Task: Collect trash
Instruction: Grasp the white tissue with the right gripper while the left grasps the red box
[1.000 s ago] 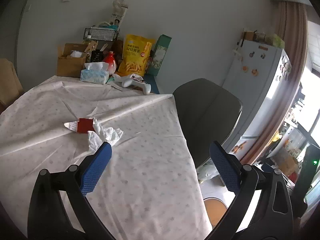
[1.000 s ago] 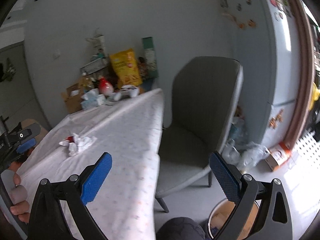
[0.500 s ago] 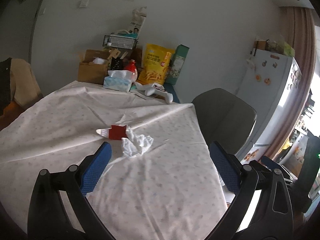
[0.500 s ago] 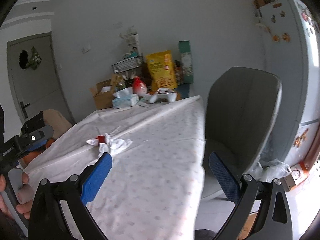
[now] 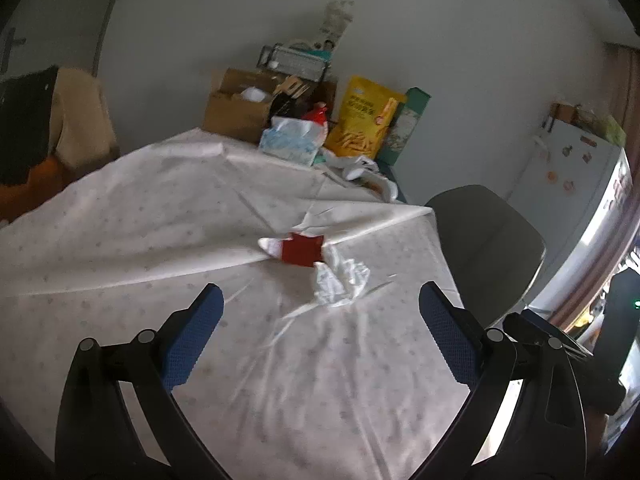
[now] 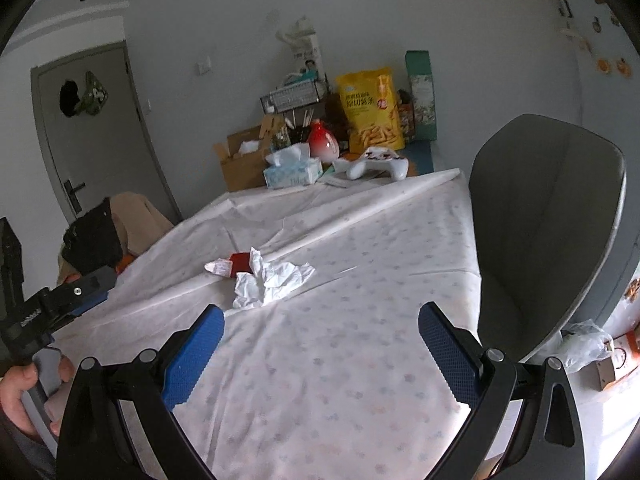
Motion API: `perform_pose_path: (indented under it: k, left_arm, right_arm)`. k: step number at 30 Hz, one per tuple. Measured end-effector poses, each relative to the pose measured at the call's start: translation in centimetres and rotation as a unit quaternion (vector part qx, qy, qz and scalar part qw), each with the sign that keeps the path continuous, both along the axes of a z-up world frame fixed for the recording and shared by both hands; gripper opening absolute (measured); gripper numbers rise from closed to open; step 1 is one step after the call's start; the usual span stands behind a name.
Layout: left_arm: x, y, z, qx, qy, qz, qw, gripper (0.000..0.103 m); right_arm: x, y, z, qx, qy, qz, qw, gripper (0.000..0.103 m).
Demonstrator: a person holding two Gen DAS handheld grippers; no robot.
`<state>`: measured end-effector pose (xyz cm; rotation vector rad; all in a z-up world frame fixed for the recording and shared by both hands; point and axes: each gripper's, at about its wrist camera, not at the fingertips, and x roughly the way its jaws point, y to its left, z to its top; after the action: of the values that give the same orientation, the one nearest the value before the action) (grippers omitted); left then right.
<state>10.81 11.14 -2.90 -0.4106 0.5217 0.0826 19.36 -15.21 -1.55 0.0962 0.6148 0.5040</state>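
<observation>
A crumpled white tissue (image 5: 340,276) lies in the middle of the table on the patterned white cloth (image 5: 160,240). A small red wrapper (image 5: 301,249) with a white end lies touching it on the far left side. Both show in the right wrist view: tissue (image 6: 270,278), wrapper (image 6: 239,261). My left gripper (image 5: 320,320) is open and empty, hovering just short of the tissue. My right gripper (image 6: 320,340) is open and empty, a little short of the tissue. The left gripper's body (image 6: 60,300) shows at the left edge of the right wrist view.
A grey chair (image 6: 548,220) stands at the table's right side. At the far end are a cardboard box (image 5: 236,108), tissue box (image 5: 292,140), yellow snack bag (image 5: 364,120), green carton (image 5: 408,128) and white game controller (image 6: 378,166). A fridge (image 5: 580,208) stands at right.
Both grippers have swung left toward the table and closer to the trash. The tissue and wrapper now sit near the centre of both views. Both stay open.
</observation>
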Motion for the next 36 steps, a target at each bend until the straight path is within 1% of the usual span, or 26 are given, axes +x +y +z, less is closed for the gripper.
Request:
perform_pose_path:
  k: [4, 6, 10, 12, 14, 17, 20, 22, 23, 25, 26, 27, 28, 29, 30, 33, 36]
  left_arm:
    - [0.3, 1.8, -0.8, -0.007, 0.008, 0.018, 0.9998, 0.097]
    - [0.4, 2.5, -1.1, -0.01, 0.012, 0.029, 0.9994, 0.097]
    - [0.8, 3.7, -1.7, -0.013, 0.024, 0.04, 0.9989, 0.089]
    - [0.9, 4.3, -2.0, -0.013, 0.029, 0.048, 0.9984, 0.086]
    - [1.0, 4.7, -2.1, -0.014, 0.033, 0.053, 0.998, 0.085]
    - [1.1, 5.4, -2.2, -0.018, 0.039, 0.058, 0.9974, 0.085]
    - [1.4, 5.9, -2.4, -0.017, 0.048, 0.063, 0.9967, 0.081]
    - [1.8, 6.4, -2.4, -0.021, 0.053, 0.066, 0.9962, 0.078]
    - [1.9, 6.6, -2.5, -0.021, 0.055, 0.066, 0.9961, 0.078]
    - [2.3, 6.9, -2.5, -0.021, 0.059, 0.065, 0.996, 0.077]
    - [2.7, 7.0, -2.7, -0.022, 0.063, 0.063, 0.9958, 0.077]
    - [3.1, 7.2, -2.8, -0.024, 0.066, 0.061, 0.9956, 0.077]
    - [3.4, 7.3, -3.0, -0.026, 0.069, 0.06, 0.9955, 0.076]
    - [4.0, 7.5, -3.2, -0.028, 0.073, 0.055, 0.9954, 0.076]
    - [4.4, 7.7, -3.3, -0.033, 0.076, 0.051, 0.9953, 0.075]
    - [6.0, 8.7, -3.7, -0.055, 0.081, 0.045, 0.9942, 0.074]
    - [7.6, 9.0, -3.9, -0.06, 0.087, 0.034, 0.9938, 0.071]
  right_arm:
    - [1.6, 2.0, -0.7, -0.009, 0.011, 0.017, 1.0, 0.094]
    - [2.4, 3.3, -1.1, -0.015, 0.02, 0.032, 0.999, 0.089]
    - [3.4, 5.8, -1.7, -0.022, 0.03, 0.061, 0.997, 0.085]
    - [4.1, 7.3, -2.1, -0.028, 0.035, 0.075, 0.996, 0.08]
    - [5.0, 8.9, -2.8, -0.036, 0.046, 0.085, 0.995, 0.077]
    - [6.4, 11.4, -4.0, -0.063, 0.056, 0.089, 0.993, 0.075]
    - [7.8, 13.8, -5.3, -0.09, 0.068, 0.094, 0.989, 0.074]
    - [8.6, 14.6, -6.2, -0.096, 0.082, 0.097, 0.987, 0.071]
    - [8.9, 14.8, -6.5, -0.098, 0.086, 0.096, 0.987, 0.067]
    - [9.7, 15.2, -7.3, -0.106, 0.099, 0.092, 0.985, 0.055]
    - [10.2, 15.1, -7.8, -0.103, 0.112, 0.089, 0.984, 0.033]
    - [10.5, 14.8, -8.0, -0.094, 0.124, 0.088, 0.984, 0.018]
    - [10.6, 14.1, -7.9, -0.075, 0.132, 0.082, 0.985, 0.017]
    - [10.5, 13.7, -7.8, -0.077, 0.129, 0.076, 0.986, 0.013]
    - [10.3, 13.3, -7.6, -0.077, 0.124, 0.073, 0.987, 0.011]
    - [9.9, 11.8, -6.9, -0.058, 0.126, 0.067, 0.988, 0.011]
    - [9.6, 10.2, -6.1, -0.049, 0.121, 0.057, 0.99, 0.01]
